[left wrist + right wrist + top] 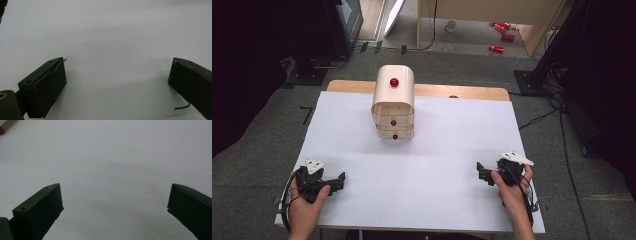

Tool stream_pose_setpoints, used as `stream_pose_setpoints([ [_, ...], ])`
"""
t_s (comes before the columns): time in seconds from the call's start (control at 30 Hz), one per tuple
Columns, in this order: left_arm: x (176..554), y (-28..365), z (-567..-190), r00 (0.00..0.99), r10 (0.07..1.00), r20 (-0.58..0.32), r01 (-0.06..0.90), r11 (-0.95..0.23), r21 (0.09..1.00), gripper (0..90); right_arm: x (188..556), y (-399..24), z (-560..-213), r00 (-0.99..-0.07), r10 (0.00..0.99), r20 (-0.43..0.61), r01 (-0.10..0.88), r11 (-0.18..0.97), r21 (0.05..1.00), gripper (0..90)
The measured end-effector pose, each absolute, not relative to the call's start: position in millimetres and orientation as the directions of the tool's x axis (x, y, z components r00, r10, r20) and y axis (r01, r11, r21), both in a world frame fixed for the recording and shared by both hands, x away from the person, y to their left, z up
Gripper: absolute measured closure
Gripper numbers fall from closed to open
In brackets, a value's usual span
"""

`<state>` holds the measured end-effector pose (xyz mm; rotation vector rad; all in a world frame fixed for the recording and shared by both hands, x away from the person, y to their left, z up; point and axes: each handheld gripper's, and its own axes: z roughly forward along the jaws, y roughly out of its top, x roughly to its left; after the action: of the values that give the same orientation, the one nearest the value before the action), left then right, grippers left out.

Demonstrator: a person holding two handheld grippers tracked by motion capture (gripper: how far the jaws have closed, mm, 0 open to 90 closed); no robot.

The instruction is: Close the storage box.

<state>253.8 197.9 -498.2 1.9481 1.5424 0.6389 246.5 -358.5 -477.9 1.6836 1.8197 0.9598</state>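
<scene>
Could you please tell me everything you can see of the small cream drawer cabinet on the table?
The drawer cabinet is a small cream unit, seemingly wood or plastic, with a rounded arched top and a stack of drawers below. Three round red knobs show: a large one on the upper part and two smaller ones on the drawer fronts, which appear shut. It stands upright at the far middle of the white-covered table, well away from both hand-held grippers; nothing but the table touches it.
</scene>
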Motion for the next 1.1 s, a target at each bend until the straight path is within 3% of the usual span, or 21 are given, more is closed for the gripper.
stream_pose_setpoints([
  [0.7,254,198,-498,0.222,0.975,0.021,0.704,-0.175,0.689,1.2,206,-404,-500,-0.050,0.990,0.131,0.688,-0.061,0.723,0.0],
  [1.0,254,198,-498,0.222,0.975,0.022,0.703,-0.175,0.689,1.2,193,-406,-503,-0.042,0.996,0.080,0.694,-0.029,0.720,0.0],
  [1.1,254,198,-498,0.222,0.975,0.021,0.703,-0.175,0.689,1.2,193,-399,-504,-0.042,0.999,0.011,0.696,0.022,0.718,0.0],
])
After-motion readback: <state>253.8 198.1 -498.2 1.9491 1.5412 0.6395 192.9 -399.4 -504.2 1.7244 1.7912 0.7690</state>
